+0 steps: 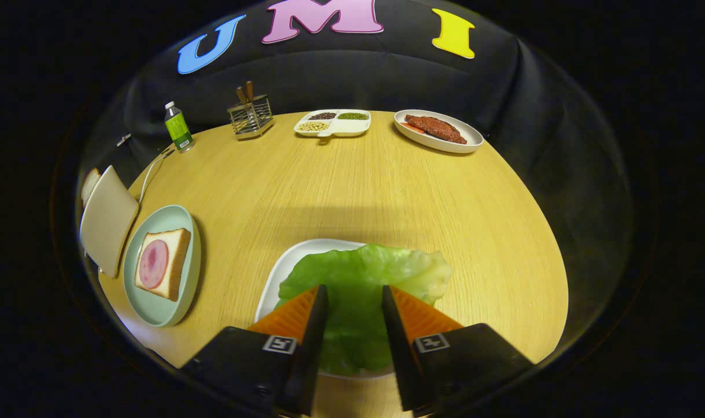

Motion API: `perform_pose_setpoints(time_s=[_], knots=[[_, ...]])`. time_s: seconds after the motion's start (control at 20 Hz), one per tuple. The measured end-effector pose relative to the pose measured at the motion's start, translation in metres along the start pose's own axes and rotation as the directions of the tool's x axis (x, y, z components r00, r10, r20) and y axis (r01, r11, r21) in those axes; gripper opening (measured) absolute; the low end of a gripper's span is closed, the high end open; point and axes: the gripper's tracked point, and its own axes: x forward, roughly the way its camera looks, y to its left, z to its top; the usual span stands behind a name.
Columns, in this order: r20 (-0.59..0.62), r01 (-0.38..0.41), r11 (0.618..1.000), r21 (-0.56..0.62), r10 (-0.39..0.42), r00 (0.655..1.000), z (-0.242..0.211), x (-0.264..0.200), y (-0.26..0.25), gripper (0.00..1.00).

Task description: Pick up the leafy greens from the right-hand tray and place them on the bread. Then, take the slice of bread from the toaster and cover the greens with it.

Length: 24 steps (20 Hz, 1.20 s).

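The leafy greens (367,276), one pale green lettuce leaf, lie over the white right-hand tray (282,273), with the leaf's right end hanging past the tray's rim. My gripper (355,288) is down on the leaf, and both fingers press its middle, which fills the narrow gap between them. To the left, a slice of bread (169,264) topped with a round pink ham slice lies on a light blue plate (155,307). Beyond that plate stands the toaster (105,220), and a slice of bread (90,184) sticks out behind it.
Along the far edge of the round wooden table (352,186) stand a green bottle (178,128), a wire holder with utensils (250,116), a divided dish of beans (333,122) and a plate with a meat slab (438,130). A white cable (149,177) runs to the toaster.
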Motion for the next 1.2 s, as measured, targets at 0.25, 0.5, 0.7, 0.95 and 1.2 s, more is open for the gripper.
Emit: perform_pose_setpoints(time_s=[0.25,0.5,0.7,0.95,1.2], knots=[[-0.009,0.037,0.999,-0.006,-0.037,0.999,0.001,-0.002,0.006,0.13],[-0.048,0.028,0.997,0.065,-0.025,0.999,0.007,-0.009,0.017,0.06],[0.013,0.048,0.991,0.122,-0.050,0.999,0.032,-0.034,0.019,0.06],[0.088,0.050,0.993,0.111,-0.060,0.994,0.063,-0.071,0.028,0.06],[0.148,0.008,0.999,0.036,-0.013,0.989,0.085,-0.104,0.062,0.06]])
